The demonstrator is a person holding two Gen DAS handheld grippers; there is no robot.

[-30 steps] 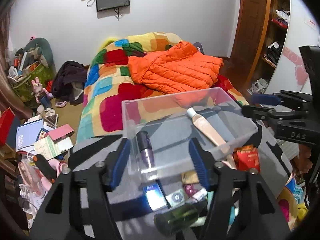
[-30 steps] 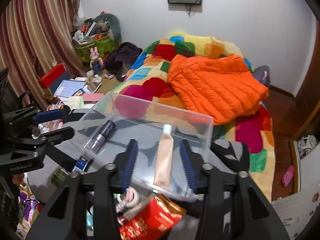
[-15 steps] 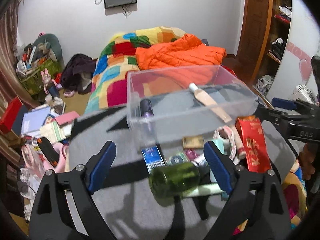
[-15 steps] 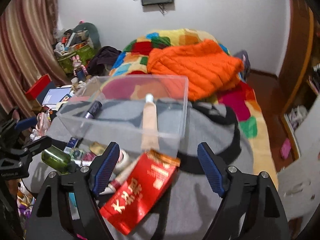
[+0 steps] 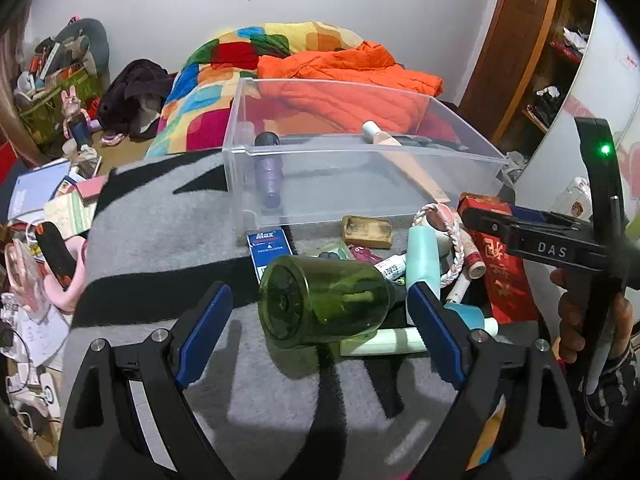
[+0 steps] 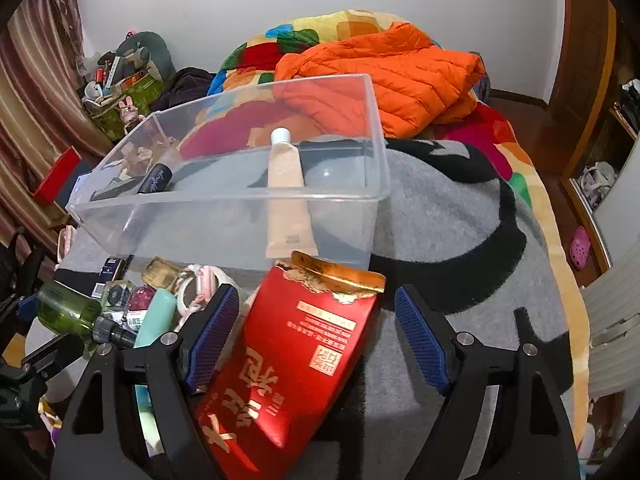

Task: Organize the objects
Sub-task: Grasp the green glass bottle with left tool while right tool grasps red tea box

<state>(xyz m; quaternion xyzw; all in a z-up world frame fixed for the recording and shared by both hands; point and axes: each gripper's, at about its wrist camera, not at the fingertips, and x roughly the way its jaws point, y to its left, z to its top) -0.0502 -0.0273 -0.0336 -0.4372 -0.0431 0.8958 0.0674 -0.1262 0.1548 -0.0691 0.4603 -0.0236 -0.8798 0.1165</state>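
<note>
A clear plastic box [image 5: 360, 152] [image 6: 228, 200] stands on a grey blanket. Inside it lie a purple tube [image 5: 270, 176] [image 6: 156, 178] and a beige tube [image 5: 404, 164] [image 6: 286, 196]. In front of the box a green glass bottle [image 5: 324, 300] [image 6: 68, 312] lies on its side. My left gripper [image 5: 316, 300] is open around it, both pads clear of the glass. A red packet with gold lettering [image 6: 304, 360] [image 5: 500, 264] lies between the wide jaws of my open right gripper [image 6: 316, 300], and neither pad presses on it.
Small items are heaped by the bottle: a blue Max box [image 5: 270, 246], a tan tin [image 5: 366, 232], a teal tube [image 5: 424, 256] and a braided ring [image 5: 440, 216]. An orange jacket [image 6: 400, 68] lies on the bed behind. Clutter covers the floor on the left.
Both grippers have sunk from box height to the pile in front of it, and their jaws have spread. The bottle now sits between the left jaws, the red packet between the right.
</note>
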